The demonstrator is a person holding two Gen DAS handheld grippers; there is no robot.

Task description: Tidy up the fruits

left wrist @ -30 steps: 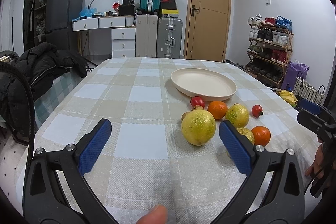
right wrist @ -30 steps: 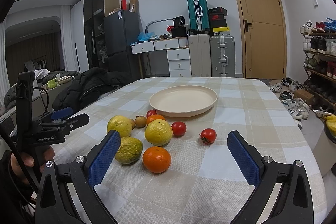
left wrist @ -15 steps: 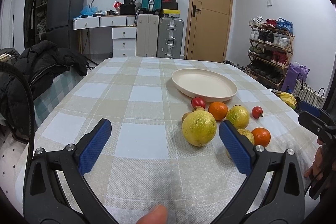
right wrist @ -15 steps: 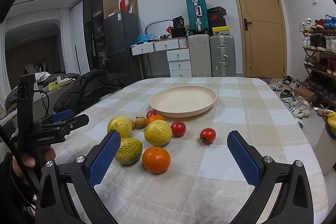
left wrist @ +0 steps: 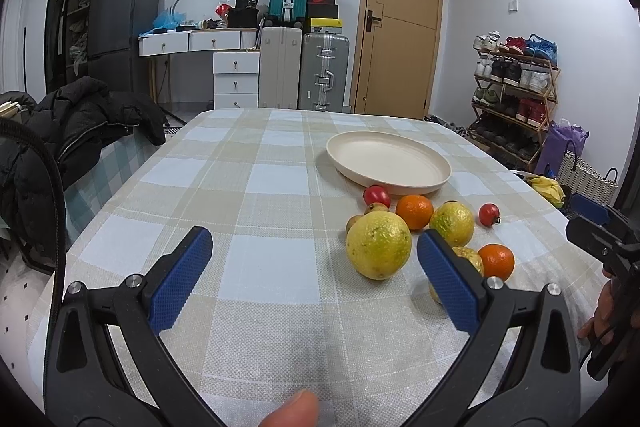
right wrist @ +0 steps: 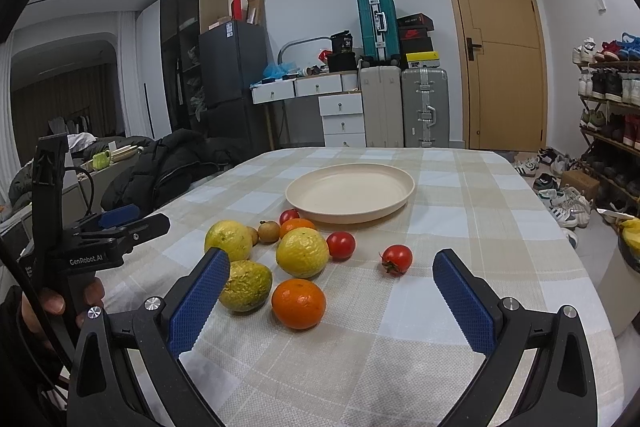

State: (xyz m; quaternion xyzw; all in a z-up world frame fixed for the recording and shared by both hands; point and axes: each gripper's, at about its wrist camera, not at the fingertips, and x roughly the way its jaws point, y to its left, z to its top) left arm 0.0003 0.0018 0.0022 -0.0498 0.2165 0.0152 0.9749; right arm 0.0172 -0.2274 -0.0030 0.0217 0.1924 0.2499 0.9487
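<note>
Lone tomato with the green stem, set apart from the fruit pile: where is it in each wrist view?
Left wrist: the tomato sits right of centre, at the right edge of the pile, just right of a yellow fruit.
Right wrist: the tomato sits centre-right, alone, between the pile and the right finger of the right gripper.
Shared landmark: the cream plate, beyond the fruit in both views.

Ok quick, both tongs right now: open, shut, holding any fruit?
Left tongs: open, holding nothing, above the cloth beside the big yellow citrus.
Right tongs: open, holding nothing, fruit lying ahead.
</note>
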